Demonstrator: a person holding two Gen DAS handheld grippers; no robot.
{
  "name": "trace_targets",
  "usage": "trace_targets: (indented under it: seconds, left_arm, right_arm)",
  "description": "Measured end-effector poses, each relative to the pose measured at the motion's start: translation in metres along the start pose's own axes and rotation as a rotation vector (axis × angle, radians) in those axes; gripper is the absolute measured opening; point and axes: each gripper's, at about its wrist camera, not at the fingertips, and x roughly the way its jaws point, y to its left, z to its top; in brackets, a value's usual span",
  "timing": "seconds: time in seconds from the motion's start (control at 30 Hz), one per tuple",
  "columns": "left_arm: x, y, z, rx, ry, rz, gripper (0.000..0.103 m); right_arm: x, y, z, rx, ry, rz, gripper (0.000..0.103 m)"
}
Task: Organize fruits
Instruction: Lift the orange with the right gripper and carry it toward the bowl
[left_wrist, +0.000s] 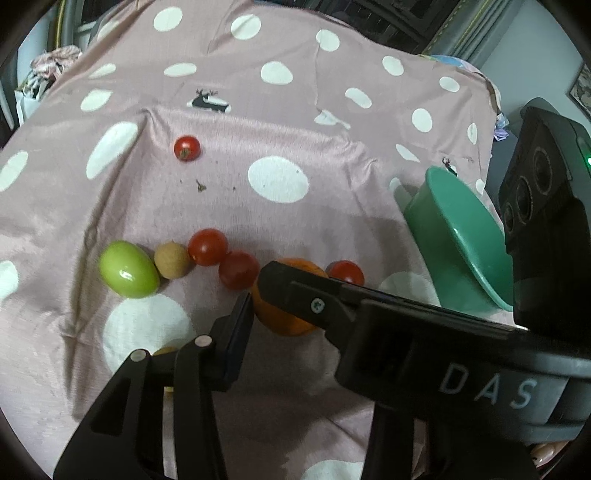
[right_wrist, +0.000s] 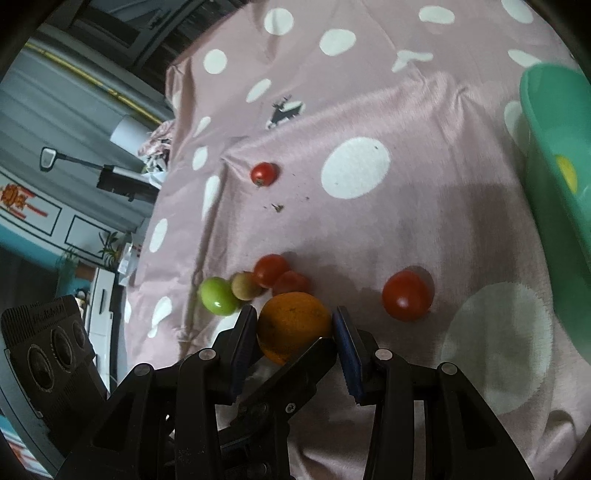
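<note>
An orange (right_wrist: 291, 325) lies on the pink dotted cloth (right_wrist: 369, 221) with both grippers on it. My right gripper (right_wrist: 295, 328) has its blue pads (right_wrist: 345, 347) pressed on either side. My left gripper (left_wrist: 284, 317) touches the orange (left_wrist: 288, 321) with its left pad (left_wrist: 240, 325); its other finger (right_wrist: 303, 365) lies against the fruit's lower right and is hidden in the left wrist view by the right gripper's finger (left_wrist: 295, 284). Beside the orange sit a green fruit (left_wrist: 128, 268), a tan round fruit (left_wrist: 172, 259) and two red tomatoes (left_wrist: 207, 246).
A teal bowl (left_wrist: 454, 240) stands at the right, with something yellow (right_wrist: 567, 173) inside. One tomato (right_wrist: 406, 294) lies between the orange and the bowl, another (left_wrist: 187, 147) farther back. A yellowish fruit (left_wrist: 166, 350) peeks from under my left finger. Furniture lies beyond the cloth's edges.
</note>
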Motion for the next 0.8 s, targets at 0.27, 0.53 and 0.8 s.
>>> trace_targets:
  seconds: [0.27,0.53,0.8]
  left_arm:
    - [-0.02,-0.007,0.001,0.037,-0.067,0.006,0.044]
    - [-0.033,-0.013,0.0,0.057,-0.114,0.0,0.044]
    - [-0.047,-0.021,0.0,0.08,-0.166,-0.005,0.044]
  right_arm:
    - [-0.018,0.014,-0.002,-0.05,-0.062,0.021,0.046]
    - [-0.03,0.023,-0.003,-0.077,-0.102,0.028,0.046]
    - [-0.047,0.031,-0.008,-0.112,-0.153,0.031,0.046]
